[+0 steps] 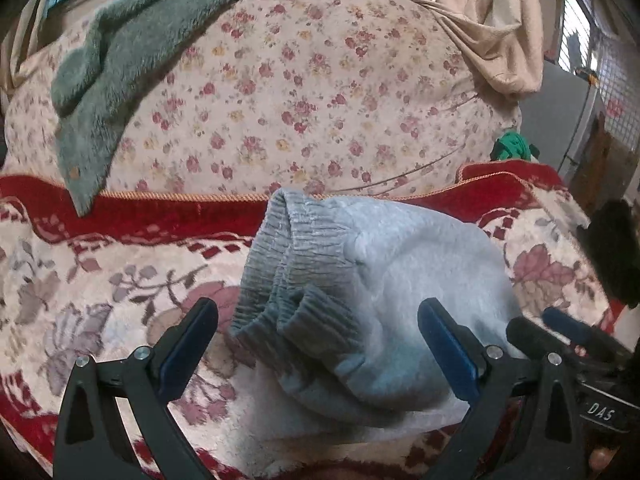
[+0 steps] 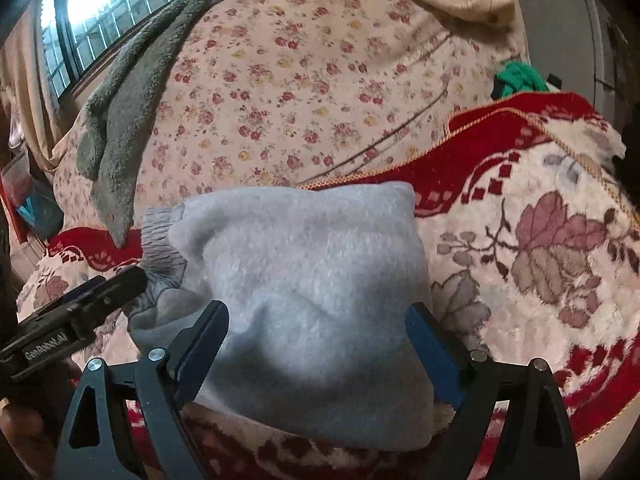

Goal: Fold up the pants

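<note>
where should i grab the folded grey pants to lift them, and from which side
Grip the grey pants at the ribbed cuffs, coming from the bundle's left side with the left gripper. The cuffs stack there as a firm, raised edge; the rest is one smooth fleece mound with nothing to pinch.

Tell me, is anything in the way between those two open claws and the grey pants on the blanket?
Nothing visible is. The folded grey pants lie directly ahead of the right gripper and left gripper, both open, on the red floral blanket.
</note>
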`<state>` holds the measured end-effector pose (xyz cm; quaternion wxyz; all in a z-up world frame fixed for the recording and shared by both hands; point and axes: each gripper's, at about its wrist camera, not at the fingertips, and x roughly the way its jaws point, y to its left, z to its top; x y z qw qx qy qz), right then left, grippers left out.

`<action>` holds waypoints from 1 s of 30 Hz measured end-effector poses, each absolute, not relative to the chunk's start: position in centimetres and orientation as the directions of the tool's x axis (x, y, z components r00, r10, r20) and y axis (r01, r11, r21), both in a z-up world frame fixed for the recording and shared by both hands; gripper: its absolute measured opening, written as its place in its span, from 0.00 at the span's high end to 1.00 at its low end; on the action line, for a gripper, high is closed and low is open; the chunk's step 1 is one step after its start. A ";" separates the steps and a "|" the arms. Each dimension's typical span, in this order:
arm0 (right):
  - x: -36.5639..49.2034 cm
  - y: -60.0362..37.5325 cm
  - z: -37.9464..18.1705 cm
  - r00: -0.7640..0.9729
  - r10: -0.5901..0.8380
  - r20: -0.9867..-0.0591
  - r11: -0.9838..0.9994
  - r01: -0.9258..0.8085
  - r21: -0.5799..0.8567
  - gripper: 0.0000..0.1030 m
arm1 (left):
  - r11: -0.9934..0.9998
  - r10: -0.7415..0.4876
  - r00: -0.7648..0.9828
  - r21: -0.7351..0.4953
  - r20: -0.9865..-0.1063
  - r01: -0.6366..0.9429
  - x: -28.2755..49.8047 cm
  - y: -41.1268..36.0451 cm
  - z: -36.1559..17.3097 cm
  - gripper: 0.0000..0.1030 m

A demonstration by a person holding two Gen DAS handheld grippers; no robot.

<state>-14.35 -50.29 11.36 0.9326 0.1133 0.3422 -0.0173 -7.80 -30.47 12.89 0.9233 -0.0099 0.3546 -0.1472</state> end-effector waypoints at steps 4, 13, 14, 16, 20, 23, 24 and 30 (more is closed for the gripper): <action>-14.6 -50.3 11.4 0.766 0.038 -0.641 0.972 0.121 0.202 0.09 | 0.962 -0.253 0.737 -0.082 -0.627 0.260 -8.5 -30.8 13.5 0.03; -14.6 -50.2 11.1 0.760 0.036 -0.649 0.972 0.123 0.199 0.09 | 0.963 -0.246 0.760 -0.065 -0.602 0.261 -9.1 -31.0 14.2 0.03; -14.6 -50.3 11.1 0.761 0.039 -0.647 0.972 0.121 0.200 0.09 | 0.963 -0.245 0.759 -0.060 -0.604 0.263 -9.1 -31.0 14.2 0.03; -14.5 -50.2 11.0 0.762 0.038 -0.647 0.972 0.121 0.200 0.09 | 0.965 -0.237 0.759 -0.056 -0.607 0.257 -9.1 -31.0 14.1 0.03; -14.4 -50.2 11.0 0.762 0.034 -0.647 0.972 0.125 0.198 0.09 | 0.964 -0.242 0.746 -0.067 -0.620 0.256 -8.9 -31.2 13.8 0.03; -14.3 -50.2 10.9 0.759 0.037 -0.650 0.973 0.122 0.197 0.09 | 0.963 -0.244 0.741 -0.067 -0.626 0.261 -8.8 -31.4 13.6 0.03; -14.3 -50.2 10.9 0.758 0.038 -0.652 0.973 0.121 0.196 0.09 | 0.963 -0.244 0.739 -0.063 -0.628 0.264 -8.9 -31.6 13.5 0.03; -14.3 -50.3 10.7 0.753 0.040 -0.656 0.972 0.122 0.200 0.09 | 0.958 -0.251 0.732 -0.051 -0.634 0.284 -9.0 -32.3 13.4 0.03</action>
